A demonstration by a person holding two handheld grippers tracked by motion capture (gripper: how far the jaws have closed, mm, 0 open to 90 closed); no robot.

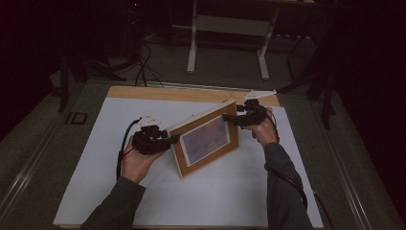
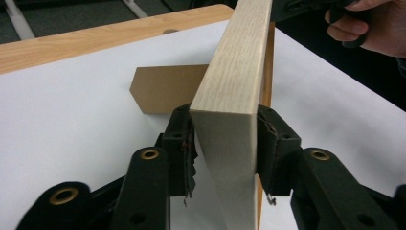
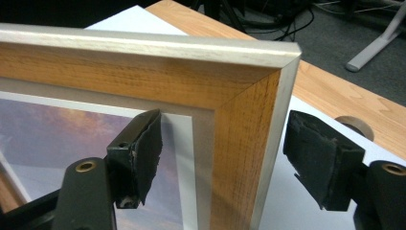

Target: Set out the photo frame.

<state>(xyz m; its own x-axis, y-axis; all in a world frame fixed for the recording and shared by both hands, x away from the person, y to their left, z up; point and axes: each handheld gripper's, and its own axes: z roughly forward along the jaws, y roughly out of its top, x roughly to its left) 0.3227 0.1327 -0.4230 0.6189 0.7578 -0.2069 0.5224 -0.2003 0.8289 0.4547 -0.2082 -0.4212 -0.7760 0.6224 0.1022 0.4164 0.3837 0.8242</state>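
A wooden picture frame [image 1: 206, 139] with a sunset-coloured print stands tilted on the white sheet. My left gripper [image 1: 171, 138] grips its left end. In the left gripper view both pads of the left gripper [image 2: 222, 143] press on the pale side of the frame [image 2: 237, 62], one on each face. My right gripper [image 1: 230, 115] is at the frame's upper right corner. In the right gripper view its jaws [image 3: 225, 158] straddle the frame's corner [image 3: 239, 124] with gaps on both sides. A brown cardboard stand [image 2: 167, 88] juts from the frame's back.
A white sheet [image 1: 143, 191] covers most of the wooden table, whose bare far edge [image 1: 167, 92] shows behind it. Beyond the table stand a white desk frame [image 1: 230, 28] and cables on the floor [image 1: 143, 67]. The person's right hand [image 2: 368, 24] shows past the frame.
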